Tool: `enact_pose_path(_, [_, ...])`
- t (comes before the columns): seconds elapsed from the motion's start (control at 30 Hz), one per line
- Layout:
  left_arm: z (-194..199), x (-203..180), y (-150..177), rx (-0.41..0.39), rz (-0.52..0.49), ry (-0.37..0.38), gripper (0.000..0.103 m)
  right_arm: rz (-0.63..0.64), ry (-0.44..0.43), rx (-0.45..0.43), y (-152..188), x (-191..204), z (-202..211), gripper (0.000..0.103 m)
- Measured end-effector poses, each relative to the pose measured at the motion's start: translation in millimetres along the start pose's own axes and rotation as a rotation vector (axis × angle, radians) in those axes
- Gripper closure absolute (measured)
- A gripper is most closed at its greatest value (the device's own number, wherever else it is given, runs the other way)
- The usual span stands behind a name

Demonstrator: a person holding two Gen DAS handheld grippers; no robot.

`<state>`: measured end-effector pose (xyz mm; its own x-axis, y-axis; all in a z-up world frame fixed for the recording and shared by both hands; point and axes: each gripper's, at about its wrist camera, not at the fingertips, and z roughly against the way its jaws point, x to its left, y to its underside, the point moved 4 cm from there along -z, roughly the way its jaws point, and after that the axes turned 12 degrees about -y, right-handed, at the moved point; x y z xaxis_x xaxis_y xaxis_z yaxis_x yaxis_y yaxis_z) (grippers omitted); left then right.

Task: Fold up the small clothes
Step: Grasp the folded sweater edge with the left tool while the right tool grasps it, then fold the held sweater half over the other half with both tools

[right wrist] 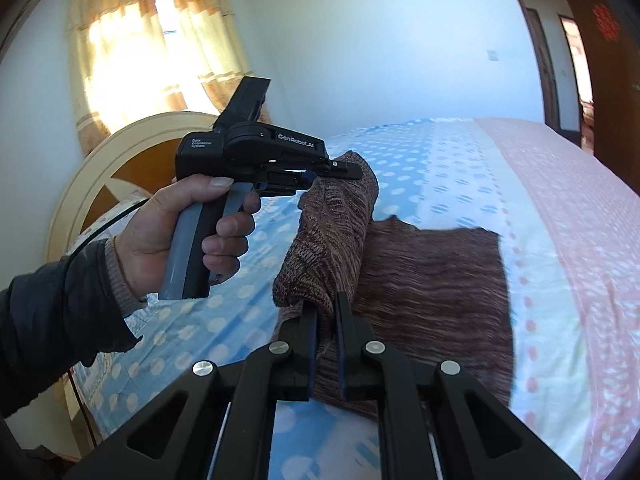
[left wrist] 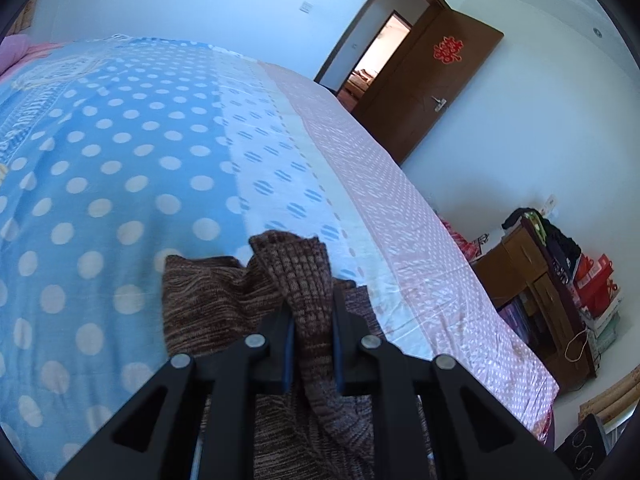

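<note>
A brown knitted garment (right wrist: 432, 284) lies on the bed, its near edge lifted into a raised fold (right wrist: 332, 224). My left gripper (left wrist: 311, 308) is shut on the garment (left wrist: 304, 280), pinching a ridge of it. In the right wrist view the left gripper (right wrist: 348, 171) holds the fold's far end, held by a hand (right wrist: 180, 232). My right gripper (right wrist: 325, 312) is shut on the fold's near end. The rest of the garment lies flat to the right.
The bed has a blue polka-dot cover (left wrist: 120, 184) with a pink dotted strip (left wrist: 420, 240) along its right edge. A headboard (right wrist: 104, 184) and curtained window (right wrist: 148, 52) are behind. A brown door (left wrist: 428, 88) and a cluttered wooden cabinet (left wrist: 536, 280) stand to the right.
</note>
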<state>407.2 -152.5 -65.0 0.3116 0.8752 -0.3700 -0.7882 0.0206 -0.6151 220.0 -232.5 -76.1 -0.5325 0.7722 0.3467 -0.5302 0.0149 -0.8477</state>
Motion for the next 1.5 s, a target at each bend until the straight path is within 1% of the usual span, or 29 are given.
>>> enact_pose_path(0.23, [-24, -36, 9, 0.026, -0.071, -0.013, 0.088, -0.109, 0.018, 0.011, 15, -33, 18, 0.096])
enact_pose_path(0.47, [-51, -57, 20, 0.059, -0.122, -0.04, 0.088, -0.253, 0.025, 0.017, 35, -70, 25, 0.096])
enact_pose_path(0.57, [-61, -66, 26, 0.066, -0.148, -0.053, 0.088, -0.295, 0.044, 0.017, 43, -83, 26, 0.096])
enact_pose_path(0.63, [-67, -74, 31, 0.059, -0.189, -0.066, 0.088, -0.328, 0.054, 0.016, 49, -92, 28, 0.096])
enact_pose_path(0.73, [-73, -90, 39, 0.053, -0.278, -0.104, 0.086, -0.349, 0.081, 0.021, 56, -100, 30, 0.096])
enact_pose_path(0.77, [-73, -95, 42, 0.049, -0.306, -0.128, 0.083, -0.356, 0.091, 0.029, 59, -104, 30, 0.096])
enact_pose_path(0.8, [-70, -101, 44, 0.031, -0.337, -0.156, 0.077, -0.365, 0.095, 0.032, 60, -106, 30, 0.096])
enact_pose_path(0.83, [-67, -103, 46, 0.018, -0.355, -0.162, 0.071, -0.369, 0.103, 0.032, 61, -109, 30, 0.096])
enact_pose_path(0.9, [-54, -108, 51, -0.026, -0.396, -0.184, 0.038, -0.36, 0.129, 0.044, 63, -113, 31, 0.096])
enact_pose_path(0.97, [-34, -106, 58, -0.1, -0.425, -0.199, 0.026, -0.376, 0.117, 0.034, 64, -116, 36, 0.096])
enact_pose_path(1.0, [-22, -101, 66, -0.129, -0.448, -0.202, 0.026, -0.373, 0.116, 0.03, 64, -117, 38, 0.096])
enact_pose_path(1.07, [-12, -92, 76, -0.152, -0.478, -0.239, 0.026, -0.355, 0.133, 0.018, 60, -116, 44, 0.095])
enact_pose_path(1.1, [-1, -80, 86, -0.171, -0.491, -0.268, 0.026, -0.346, 0.153, 0.007, 59, -117, 48, 0.086])
enact_pose_path(1.13, [5, -72, 92, -0.182, -0.496, -0.281, 0.026, -0.328, 0.187, -0.011, 55, -116, 52, 0.079])
enact_pose_path(1.17, [10, -64, 100, -0.19, -0.496, -0.288, 0.022, -0.298, 0.22, -0.04, 49, -114, 58, 0.07])
enact_pose_path(1.2, [13, -55, 106, -0.198, -0.489, -0.301, 0.015, -0.283, 0.221, -0.056, 43, -112, 60, 0.07])
enact_pose_path(1.23, [14, -44, 113, -0.205, -0.48, -0.325, 0.011, -0.268, 0.202, -0.065, 35, -109, 59, 0.07])
enact_pose_path(1.27, [13, -37, 118, -0.203, -0.471, -0.34, 0.007, -0.254, 0.184, -0.056, 27, -107, 54, 0.07])
enact_pose_path(1.3, [9, -28, 124, -0.182, -0.458, -0.346, 0.007, -0.242, 0.178, -0.046, 20, -107, 49, 0.067])
enact_pose_path(1.33, [3, -25, 129, -0.158, -0.448, -0.341, 0.007, -0.235, 0.168, -0.035, 9, -108, 40, 0.064])
enact_pose_path(1.37, [0, -21, 132, -0.139, -0.434, -0.332, 0.007, -0.244, 0.147, -0.03, 0, -112, 31, 0.056])
enact_pose_path(1.4, [-3, -18, 133, -0.123, -0.42, -0.32, 0.007, -0.252, 0.131, -0.022, -9, -116, 22, 0.054])
enact_pose_path(1.47, [-1, -17, 130, -0.128, -0.408, -0.303, 0.006, -0.274, 0.112, 0.017, -24, -128, -3, 0.054])
enact_pose_path(1.5, [-1, -16, 130, -0.131, -0.401, -0.295, 0.004, -0.288, 0.107, 0.035, -29, -134, -14, 0.054])
